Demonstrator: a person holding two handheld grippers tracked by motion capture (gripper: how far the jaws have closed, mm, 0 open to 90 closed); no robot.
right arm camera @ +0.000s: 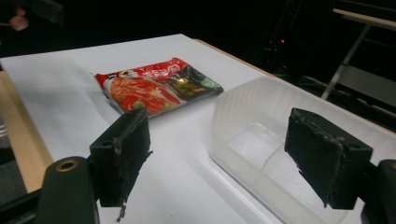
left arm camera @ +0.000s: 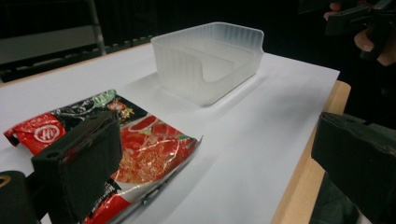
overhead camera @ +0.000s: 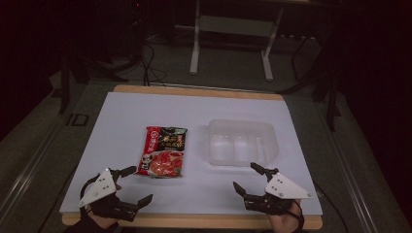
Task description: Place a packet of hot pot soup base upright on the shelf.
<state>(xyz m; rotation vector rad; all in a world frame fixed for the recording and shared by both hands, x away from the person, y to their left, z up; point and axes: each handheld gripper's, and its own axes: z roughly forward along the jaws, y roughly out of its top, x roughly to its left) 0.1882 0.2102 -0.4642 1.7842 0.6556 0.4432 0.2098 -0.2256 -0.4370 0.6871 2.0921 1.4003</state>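
A red and black food packet [overhead camera: 163,151] lies flat near the middle of the white table cover [overhead camera: 194,111]. To its right stands a clear plastic bin [overhead camera: 241,141], with nothing inside. My left gripper [overhead camera: 137,184] is open at the front left, just below and left of the packet [left arm camera: 126,140]. At the front right my right gripper [overhead camera: 246,178] is open too, close to the bin's near wall [right arm camera: 261,140]. Nothing lies between either pair of jaws. The packet [right arm camera: 156,86] also appears beyond my right gripper's left jaw.
The wooden table edge [overhead camera: 194,222] runs along the front under the cover. White frame legs [overhead camera: 195,43] stand on the dark floor behind the table, with cables nearby. The person's other hand [left arm camera: 373,39] shows at the top right of the left gripper view.
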